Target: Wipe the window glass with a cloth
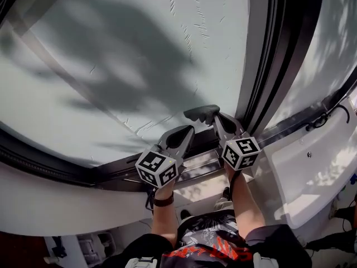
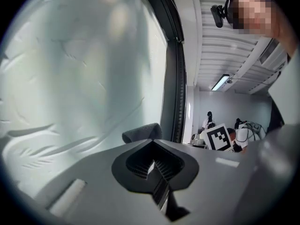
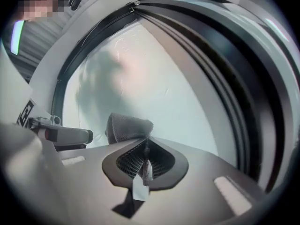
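At the window glass [image 1: 128,66], right claw [image 1: 216,118] clamps a grey cloth [image 1: 199,113]; left claw [image 1: 187,130] pressed together, empty

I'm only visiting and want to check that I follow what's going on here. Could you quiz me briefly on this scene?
1. True or false: the left claw is shut on the grey cloth.
2. Where is the grey cloth? A) lying on the sill; B) pinched in the right claw, held up at the window glass; C) on the floor.
3. Fill in: in the head view, the dark window frame stands to the ____ of the right claw.

Key: 1 false, because the left claw is shut on nothing; 2 B; 3 right.
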Available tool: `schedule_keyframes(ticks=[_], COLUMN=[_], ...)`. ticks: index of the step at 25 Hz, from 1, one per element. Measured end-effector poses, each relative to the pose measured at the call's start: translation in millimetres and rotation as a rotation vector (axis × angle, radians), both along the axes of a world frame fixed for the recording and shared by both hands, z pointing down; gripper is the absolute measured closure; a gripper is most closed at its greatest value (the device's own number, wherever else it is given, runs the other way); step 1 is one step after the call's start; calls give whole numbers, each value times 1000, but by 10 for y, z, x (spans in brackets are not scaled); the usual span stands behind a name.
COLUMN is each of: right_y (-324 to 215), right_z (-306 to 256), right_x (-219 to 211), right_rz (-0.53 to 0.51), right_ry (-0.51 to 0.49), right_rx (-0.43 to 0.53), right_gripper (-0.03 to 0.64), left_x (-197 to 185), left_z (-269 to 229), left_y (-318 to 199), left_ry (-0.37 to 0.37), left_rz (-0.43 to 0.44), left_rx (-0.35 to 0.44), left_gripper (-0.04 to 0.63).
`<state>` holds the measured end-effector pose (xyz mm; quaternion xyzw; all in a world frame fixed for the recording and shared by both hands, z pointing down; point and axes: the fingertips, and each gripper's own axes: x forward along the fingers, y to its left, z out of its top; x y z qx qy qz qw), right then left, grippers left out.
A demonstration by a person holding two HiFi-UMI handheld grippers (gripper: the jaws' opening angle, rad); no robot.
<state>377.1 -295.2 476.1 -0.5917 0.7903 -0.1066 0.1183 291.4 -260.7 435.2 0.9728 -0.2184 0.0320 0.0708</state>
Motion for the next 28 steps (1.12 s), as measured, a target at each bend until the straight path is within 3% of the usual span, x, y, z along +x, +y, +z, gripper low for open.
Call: schedule_keyframes(ticks=[5, 10, 15, 19, 24, 28], right_y=[-46, -76, 28, -8, -143, -211], right_z=[-68, 54, 168, 420, 759, 930], right_x=[-1109, -2611, -4218, -5262, -6156, -6340], right_rz=[-154, -335, -511, -568, -630, -661], right_ry=[-11, -26, 21, 94, 132, 158], right_rx=[16, 12, 6, -47, -148, -206], right_gripper=[600, 600, 600, 600, 600, 600], left_x=[-934, -2282, -3673, -4553, -5382, -5740], left_z=[-12, 83, 52, -41, -176, -162], left_y=[10, 80, 243, 378, 582, 622], left_ry=[-26, -40, -19, 19, 45, 65], left_rz=[-115, -281, -442, -546, -683, -763], left_rx=[-15, -23, 1, 22, 61, 58], left_gripper=[594, 594, 594, 594, 594, 594])
